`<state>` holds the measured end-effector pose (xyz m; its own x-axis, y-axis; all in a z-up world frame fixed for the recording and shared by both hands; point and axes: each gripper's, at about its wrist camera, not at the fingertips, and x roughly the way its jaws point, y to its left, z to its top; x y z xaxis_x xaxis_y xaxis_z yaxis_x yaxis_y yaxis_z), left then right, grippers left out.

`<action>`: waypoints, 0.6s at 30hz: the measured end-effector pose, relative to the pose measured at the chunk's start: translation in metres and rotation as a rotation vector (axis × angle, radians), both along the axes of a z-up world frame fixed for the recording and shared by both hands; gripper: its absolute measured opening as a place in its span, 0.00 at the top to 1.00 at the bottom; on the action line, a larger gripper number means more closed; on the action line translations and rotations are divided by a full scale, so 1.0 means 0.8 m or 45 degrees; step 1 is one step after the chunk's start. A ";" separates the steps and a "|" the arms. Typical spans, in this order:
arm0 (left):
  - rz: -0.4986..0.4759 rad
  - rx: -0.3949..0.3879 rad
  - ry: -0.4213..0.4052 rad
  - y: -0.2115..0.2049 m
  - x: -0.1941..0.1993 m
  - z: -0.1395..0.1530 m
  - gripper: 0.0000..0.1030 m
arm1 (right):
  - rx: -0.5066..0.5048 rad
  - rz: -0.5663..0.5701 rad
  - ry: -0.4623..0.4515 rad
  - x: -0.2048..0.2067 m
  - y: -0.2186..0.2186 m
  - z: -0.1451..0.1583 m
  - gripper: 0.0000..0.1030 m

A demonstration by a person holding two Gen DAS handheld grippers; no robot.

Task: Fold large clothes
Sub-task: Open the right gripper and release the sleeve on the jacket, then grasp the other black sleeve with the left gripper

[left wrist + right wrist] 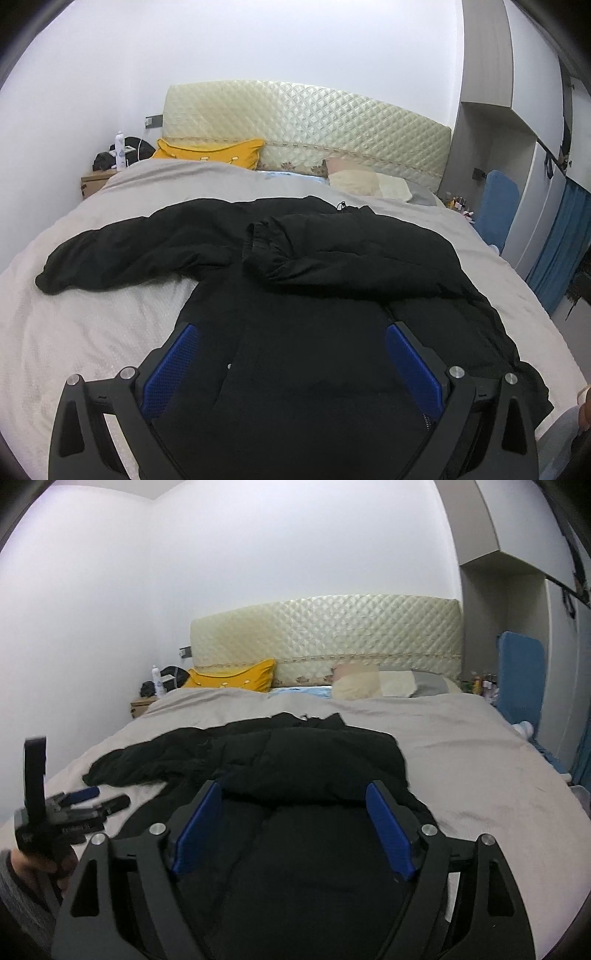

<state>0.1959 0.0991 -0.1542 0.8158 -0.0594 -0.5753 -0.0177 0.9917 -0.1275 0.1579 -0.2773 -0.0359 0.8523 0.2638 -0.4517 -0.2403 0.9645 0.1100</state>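
Black jacket (295, 295) lay spread on grey bed cover (110, 332), one sleeve (129, 251) stretched out left, other sleeve (332, 251) folded across chest. Left gripper (291, 332) hovered over jacket's lower part, blue pads wide apart, nothing held. Right gripper (295, 805) likewise wide, empty, above jacket. Yellow pillow (210, 151) by quilted headboard (314, 122). Bottle (119, 147) on nightstand.
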 end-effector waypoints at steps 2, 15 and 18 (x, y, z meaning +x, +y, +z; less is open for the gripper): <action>-0.005 -0.002 -0.013 -0.003 -0.002 0.001 0.00 | 0.000 -0.028 -0.014 -0.009 -0.008 -0.004 0.21; -0.007 -0.045 -0.030 0.010 0.010 0.019 0.00 | 0.028 -0.110 -0.024 -0.018 -0.026 -0.014 0.11; -0.007 -0.113 0.010 0.037 0.029 0.030 0.00 | 0.036 -0.112 -0.036 -0.020 -0.029 -0.015 0.00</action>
